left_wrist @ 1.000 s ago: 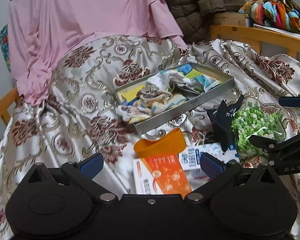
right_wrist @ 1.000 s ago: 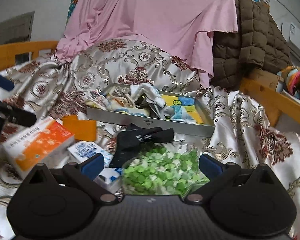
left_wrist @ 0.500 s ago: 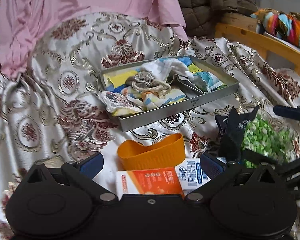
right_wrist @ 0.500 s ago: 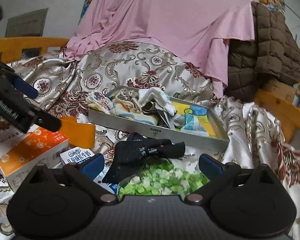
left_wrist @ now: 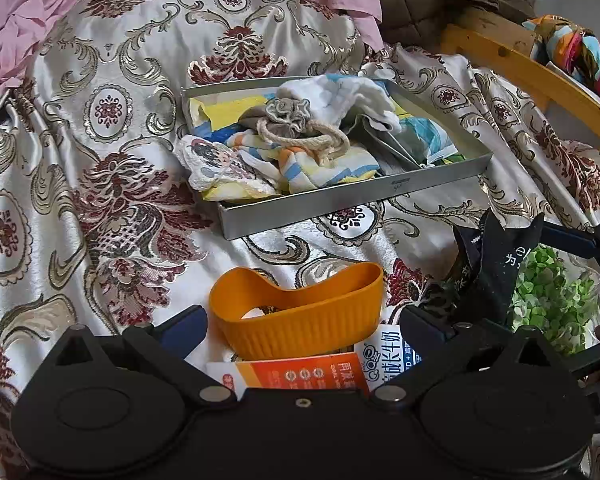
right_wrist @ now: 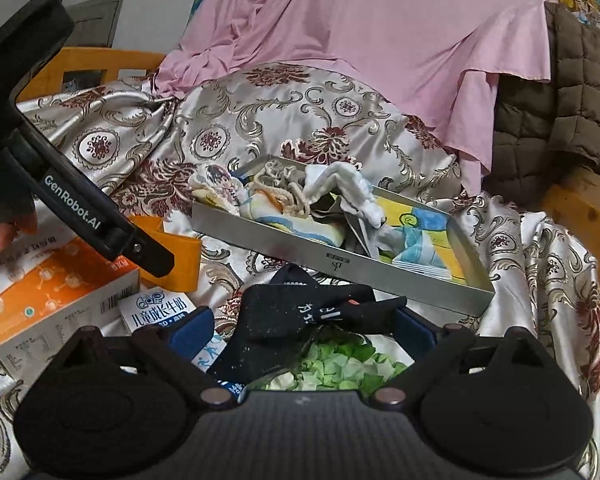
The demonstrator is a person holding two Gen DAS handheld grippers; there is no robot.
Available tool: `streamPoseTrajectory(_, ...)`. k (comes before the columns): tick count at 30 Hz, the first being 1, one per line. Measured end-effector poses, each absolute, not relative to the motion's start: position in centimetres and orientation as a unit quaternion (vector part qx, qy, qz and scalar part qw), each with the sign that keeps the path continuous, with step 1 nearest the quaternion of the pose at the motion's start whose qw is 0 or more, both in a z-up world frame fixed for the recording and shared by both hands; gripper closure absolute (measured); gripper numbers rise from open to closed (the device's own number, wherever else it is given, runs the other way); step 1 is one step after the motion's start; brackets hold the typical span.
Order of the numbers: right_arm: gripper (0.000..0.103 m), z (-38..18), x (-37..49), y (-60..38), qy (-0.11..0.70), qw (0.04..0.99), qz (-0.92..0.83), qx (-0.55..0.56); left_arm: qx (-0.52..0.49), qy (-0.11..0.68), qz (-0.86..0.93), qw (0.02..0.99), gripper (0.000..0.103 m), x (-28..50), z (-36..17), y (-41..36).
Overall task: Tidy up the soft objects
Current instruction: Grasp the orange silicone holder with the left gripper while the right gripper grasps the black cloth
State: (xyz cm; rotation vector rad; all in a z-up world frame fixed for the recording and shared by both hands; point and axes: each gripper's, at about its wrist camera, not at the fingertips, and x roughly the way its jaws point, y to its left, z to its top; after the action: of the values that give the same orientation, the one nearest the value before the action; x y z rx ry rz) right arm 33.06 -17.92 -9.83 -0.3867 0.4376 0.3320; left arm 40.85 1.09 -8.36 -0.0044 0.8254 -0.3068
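The left gripper [left_wrist: 302,322] has its fingers apart around the orange silicone cup [left_wrist: 300,308]. The right gripper [right_wrist: 304,330] has just been closing slightly, fingers apart beside the black sock [right_wrist: 300,320], not clamping it.

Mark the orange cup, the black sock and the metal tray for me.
orange cup [left_wrist: 300,312], left wrist view, on its ribbed side wall.
black sock [right_wrist: 300,316], right wrist view, on its middle.
metal tray [right_wrist: 284,240], right wrist view, on its near wall.
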Motion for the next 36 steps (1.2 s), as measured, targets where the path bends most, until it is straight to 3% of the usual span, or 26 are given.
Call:
streamPoseTrajectory(7,0.011,-10.9,33.1,-17.2,0.209,0.938,0.165,-0.224,0.004,0.402,-0.148,0.904,0.003,41.4,-9.0,0.8)
streamPoseTrajectory(19,0.025,-11.3,33.0,-16.5,0.200,0.935,0.158,-0.245,-0.016,0.391,-0.142,0.909,0.016,41.9,-9.3,0.9)
streamPoseTrajectory(23,0.031,-11.3,32.8,-16.4,0.199,0.935,0.159,-0.247,0.004,0.379,-0.150,0.913,0.024,41.6,-9.1,0.4)
streamPoseTrajectory(28,0.047,-11.4,32.4,-16.3,0.189,0.934,0.156,-0.259,0.027,0.367,-0.162,0.916,0.036,41.0,-8.9,-0.1)
streamPoseTrajectory(36,0.059,-12.1,31.8,-15.5,0.172,0.928,0.151,-0.295,0.063,0.347,-0.160,0.922,0.058,40.1,-8.5,-1.3)
